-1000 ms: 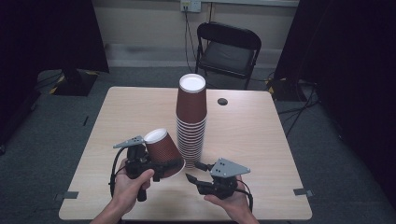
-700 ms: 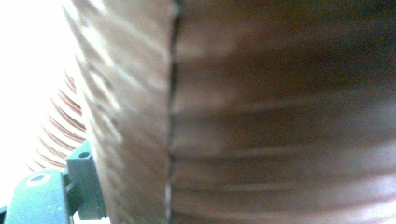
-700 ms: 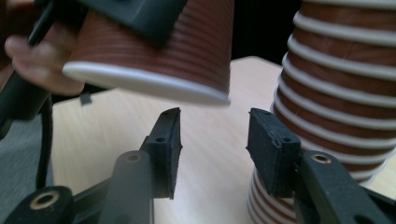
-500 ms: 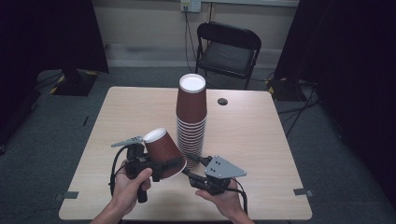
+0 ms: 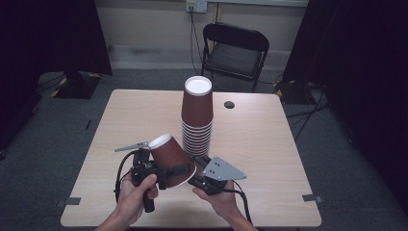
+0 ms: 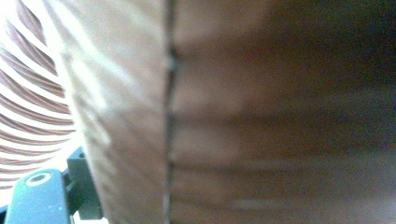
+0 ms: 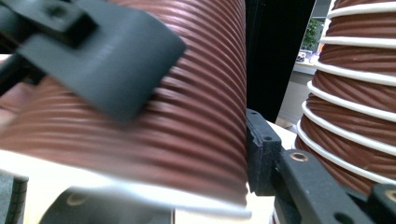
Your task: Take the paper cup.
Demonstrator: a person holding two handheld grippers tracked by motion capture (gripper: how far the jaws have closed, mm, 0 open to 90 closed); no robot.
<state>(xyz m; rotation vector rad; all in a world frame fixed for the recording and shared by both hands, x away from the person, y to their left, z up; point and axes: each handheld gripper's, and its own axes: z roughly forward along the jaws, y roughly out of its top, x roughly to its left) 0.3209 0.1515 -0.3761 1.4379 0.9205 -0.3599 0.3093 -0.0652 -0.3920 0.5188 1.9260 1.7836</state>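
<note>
My left hand-held gripper stays clamped on the tilted brown cup just beside the cup stack on the surface, while my right hand-held gripper, jaws apart, has nudged in toward its rim.

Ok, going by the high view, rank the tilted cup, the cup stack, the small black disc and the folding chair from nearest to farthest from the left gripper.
1. Tilted cup, in the left gripper.
2. Cup stack, table centre.
3. Small black disc, far side of the table.
4. Folding chair, beyond the table.
</note>
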